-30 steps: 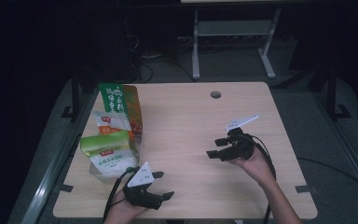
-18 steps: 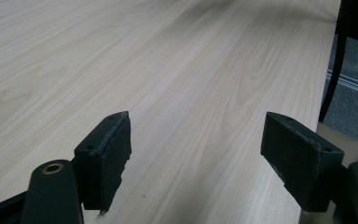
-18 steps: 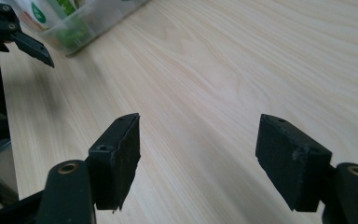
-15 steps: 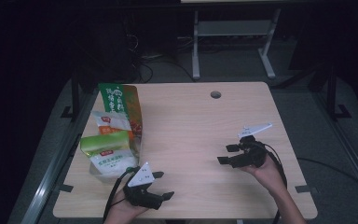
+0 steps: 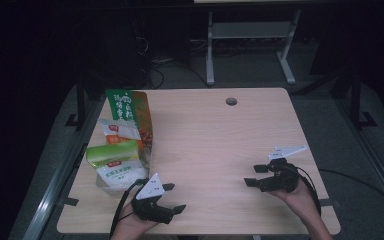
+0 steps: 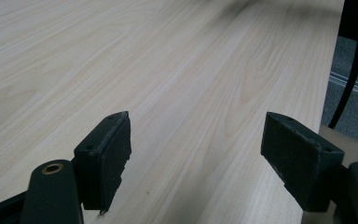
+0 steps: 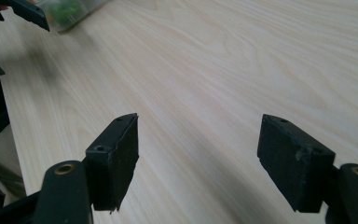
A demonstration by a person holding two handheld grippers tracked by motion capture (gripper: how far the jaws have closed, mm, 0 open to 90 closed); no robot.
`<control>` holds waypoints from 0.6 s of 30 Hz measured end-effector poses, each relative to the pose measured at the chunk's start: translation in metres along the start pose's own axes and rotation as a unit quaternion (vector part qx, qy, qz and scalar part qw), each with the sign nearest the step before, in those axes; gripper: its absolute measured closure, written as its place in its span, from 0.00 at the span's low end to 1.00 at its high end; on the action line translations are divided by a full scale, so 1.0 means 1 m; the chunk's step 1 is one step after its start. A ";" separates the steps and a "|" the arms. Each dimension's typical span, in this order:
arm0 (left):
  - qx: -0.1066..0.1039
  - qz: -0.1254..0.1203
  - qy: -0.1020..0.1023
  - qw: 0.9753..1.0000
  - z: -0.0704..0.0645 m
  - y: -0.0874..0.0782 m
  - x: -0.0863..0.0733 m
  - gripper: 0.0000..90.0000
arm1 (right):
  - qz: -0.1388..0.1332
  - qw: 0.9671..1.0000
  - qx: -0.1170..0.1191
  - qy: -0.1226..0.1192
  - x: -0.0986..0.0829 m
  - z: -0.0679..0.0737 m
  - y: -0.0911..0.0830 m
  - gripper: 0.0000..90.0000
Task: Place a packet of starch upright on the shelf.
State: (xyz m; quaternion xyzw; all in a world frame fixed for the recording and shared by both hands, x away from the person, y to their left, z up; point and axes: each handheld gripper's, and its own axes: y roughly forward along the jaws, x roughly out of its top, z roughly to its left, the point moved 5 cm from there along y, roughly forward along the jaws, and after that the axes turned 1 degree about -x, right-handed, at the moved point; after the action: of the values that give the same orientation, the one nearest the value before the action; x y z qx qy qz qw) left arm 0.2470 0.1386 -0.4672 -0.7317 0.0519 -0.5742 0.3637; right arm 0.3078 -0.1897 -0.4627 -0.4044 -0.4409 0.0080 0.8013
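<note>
Currently, your left tool (image 5: pixel 174 198) sits at the near edge of the counter (image 5: pixel 210 135), jaws spread wide with only bare wood between them, just beside the stack of food packets (image 5: pixel 121 150) and on its near side. Your right tool (image 5: pixel 253 175) rests well apart from that stack, toward the counter's right edge, jaws likewise spread and gripping nothing. The packets lie untouched along the counter's left edge.
</note>
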 end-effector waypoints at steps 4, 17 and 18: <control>-0.002 0.000 0.000 1.000 -0.001 0.000 0.000 0.27 | -0.004 1.000 -0.006 0.006 -0.010 -0.001 -0.006 0.31; -0.009 -0.002 -0.006 1.000 -0.001 0.001 -0.001 0.25 | -0.025 0.999 -0.036 0.010 -0.039 0.003 -0.015 0.28; -0.010 -0.002 -0.006 1.000 -0.002 0.001 -0.001 0.25 | -0.029 0.999 -0.037 0.010 -0.040 0.004 -0.016 0.28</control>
State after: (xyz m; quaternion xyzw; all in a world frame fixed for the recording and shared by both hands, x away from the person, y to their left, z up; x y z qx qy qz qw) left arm 0.2456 0.1374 -0.4687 -0.7386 0.0537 -0.5704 0.3553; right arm 0.2749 -0.2129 -0.4794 -0.4211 -0.4448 -0.0359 0.7897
